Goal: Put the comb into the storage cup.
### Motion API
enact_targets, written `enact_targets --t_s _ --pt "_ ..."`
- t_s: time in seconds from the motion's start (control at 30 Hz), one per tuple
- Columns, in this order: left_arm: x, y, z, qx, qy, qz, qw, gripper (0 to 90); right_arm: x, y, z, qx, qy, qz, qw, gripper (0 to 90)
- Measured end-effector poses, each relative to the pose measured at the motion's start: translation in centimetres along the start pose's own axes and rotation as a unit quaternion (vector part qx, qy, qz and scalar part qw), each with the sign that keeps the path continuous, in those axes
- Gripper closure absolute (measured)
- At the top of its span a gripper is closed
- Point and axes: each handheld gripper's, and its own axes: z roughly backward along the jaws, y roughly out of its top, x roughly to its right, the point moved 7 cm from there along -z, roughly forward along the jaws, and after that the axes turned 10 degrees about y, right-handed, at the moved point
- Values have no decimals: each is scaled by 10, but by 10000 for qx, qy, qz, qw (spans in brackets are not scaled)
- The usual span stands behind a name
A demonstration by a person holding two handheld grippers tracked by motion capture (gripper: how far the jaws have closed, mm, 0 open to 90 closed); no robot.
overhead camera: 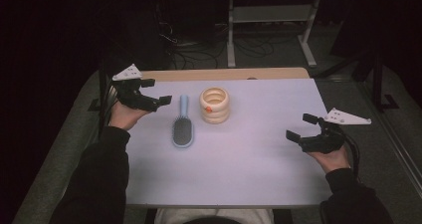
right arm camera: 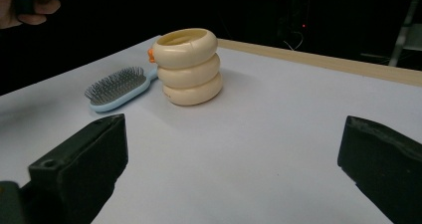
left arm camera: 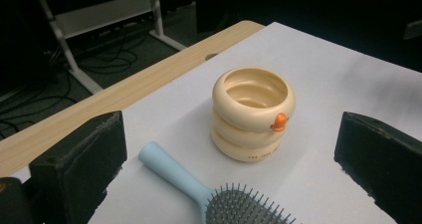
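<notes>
A cream holder (overhead camera: 215, 105) shaped like three stacked rings, with a small orange knob, stands upright at the back middle of the white table (overhead camera: 249, 149). Just left of it a light-blue hairbrush (overhead camera: 182, 126) lies bristles up, handle pointing away from me. My left gripper (overhead camera: 156, 91) hovers open at the table's left edge, left of the brush handle. My right gripper (overhead camera: 299, 127) is open near the right edge, well clear of both. In the left gripper view the holder (left arm camera: 253, 112) and brush (left arm camera: 209, 194) lie between the jaws; the right gripper view has the holder (right arm camera: 190, 66) and brush (right arm camera: 117, 88) farther off.
A wooden strip (overhead camera: 224, 74) runs along the table's far edge. Beyond it are a metal stand (overhead camera: 271, 22) and cables on a dark floor. White tabletop stretches between the brush and my right gripper.
</notes>
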Motion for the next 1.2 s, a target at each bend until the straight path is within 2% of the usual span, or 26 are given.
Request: enact_targets --t_s 0.27,0.4,0.73,0.9,0.93,1.1,1.2 --pt "0 2 -17 -93 -105 48 9999 0 0 -1 -1 -33 18 2 10000 0" --pt "-3 0 -26 -241 -85 60 9997 0 0 -1 0 -40 23 -4 10000 0" --pt "-7 -2 -48 -402 -151 120 9990 1 0 -1 -1 -48 19 -15 10000 0" --pt "-6 -7 -62 -474 -210 78 9986 39 0 -2 -1 -52 9 -26 10000 0" --pt "-5 -11 -68 -538 -229 98 9982 47 0 -2 -1 -57 4 -18 10000 0" --pt "-6 -16 -77 -600 -265 201 9976 61 0 -2 -1 -77 -7 -8 10000 0" --pt "-8 -19 -82 -665 -209 142 9975 138 0 -2 0 -48 21 -31 10000 0"
